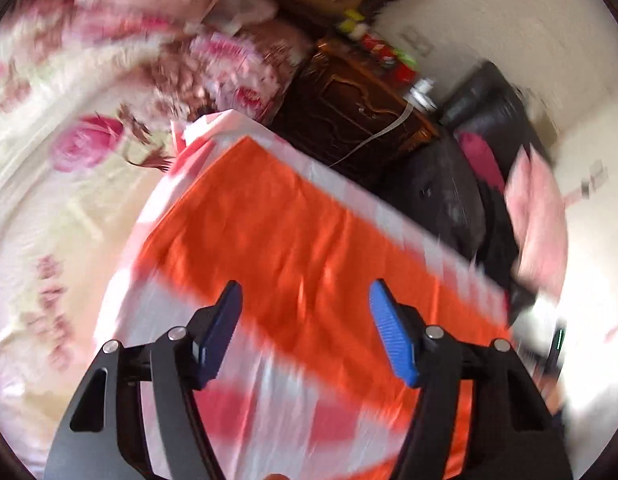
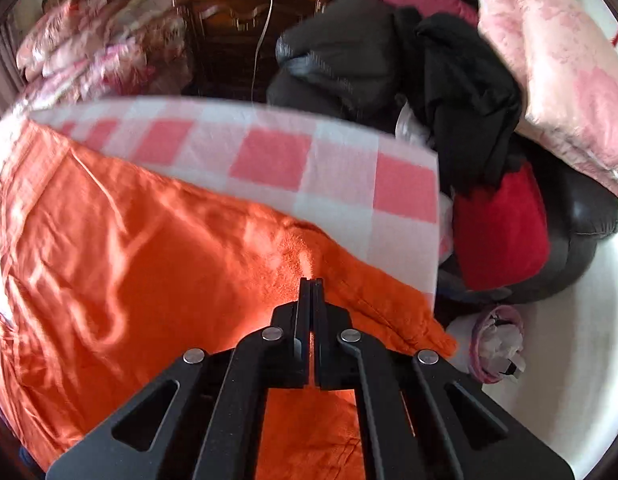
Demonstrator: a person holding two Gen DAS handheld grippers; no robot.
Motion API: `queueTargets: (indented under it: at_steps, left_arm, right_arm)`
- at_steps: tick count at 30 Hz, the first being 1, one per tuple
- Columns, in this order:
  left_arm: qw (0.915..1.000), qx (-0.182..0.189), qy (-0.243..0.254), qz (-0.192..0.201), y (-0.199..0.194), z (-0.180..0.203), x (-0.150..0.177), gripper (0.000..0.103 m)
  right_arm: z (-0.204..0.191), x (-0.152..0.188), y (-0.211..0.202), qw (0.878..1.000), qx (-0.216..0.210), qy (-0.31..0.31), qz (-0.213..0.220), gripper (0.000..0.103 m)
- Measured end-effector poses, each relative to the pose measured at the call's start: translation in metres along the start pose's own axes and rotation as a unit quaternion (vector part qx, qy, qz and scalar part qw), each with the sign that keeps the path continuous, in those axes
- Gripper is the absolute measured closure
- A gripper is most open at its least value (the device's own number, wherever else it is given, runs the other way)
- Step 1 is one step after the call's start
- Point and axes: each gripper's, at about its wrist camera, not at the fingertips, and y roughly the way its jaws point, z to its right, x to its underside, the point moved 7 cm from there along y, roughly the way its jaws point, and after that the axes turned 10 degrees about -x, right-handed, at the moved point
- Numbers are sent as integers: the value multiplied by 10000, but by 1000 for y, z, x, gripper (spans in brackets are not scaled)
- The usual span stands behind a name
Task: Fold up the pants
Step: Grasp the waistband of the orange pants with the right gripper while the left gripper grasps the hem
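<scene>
Right hand-held gripper has its jaws clamped tight together, pointing down at the orange pants with a pinch of fabric seemingly caught at the tips, though I cannot tell how much cloth it really has. The left hand-held gripper hangs with jaws apart and nothing between them, the pants spread just ahead and beneath it on the pink checked cloth. To fold cleanly, I'd judge the left should pinch the matching edge before either lifts, keeping the cloth taut.
</scene>
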Motion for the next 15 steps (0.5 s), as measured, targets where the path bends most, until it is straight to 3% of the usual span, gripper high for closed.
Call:
queueTargets:
  at_steps: [3,7,9,11,15]
  left_arm:
    - [9978,-484,-431,-102,46,-4,-62,47]
    - [9927,-985,-545,-435,93,2,-99,47]
    - [9876,-1437,-431,-472,108,3,-106,45]
    - [9772,-1965,-391,-708,127,-2,-105,45]
    - [9699,-2336,-191,-657,137,6,-112,39]
  right_arm:
    - [-18,4,-31,9994,-87,-109,301,103]
    - [-41,21,-57,9984,-237,-297,428,103]
    - [-52,32,-71,9975,-299,-378,524,103]
    - [-68,46,-88,9962,-376,-499,614,103]
    - [-98,71,-109,9938,-453,-715,724,103]
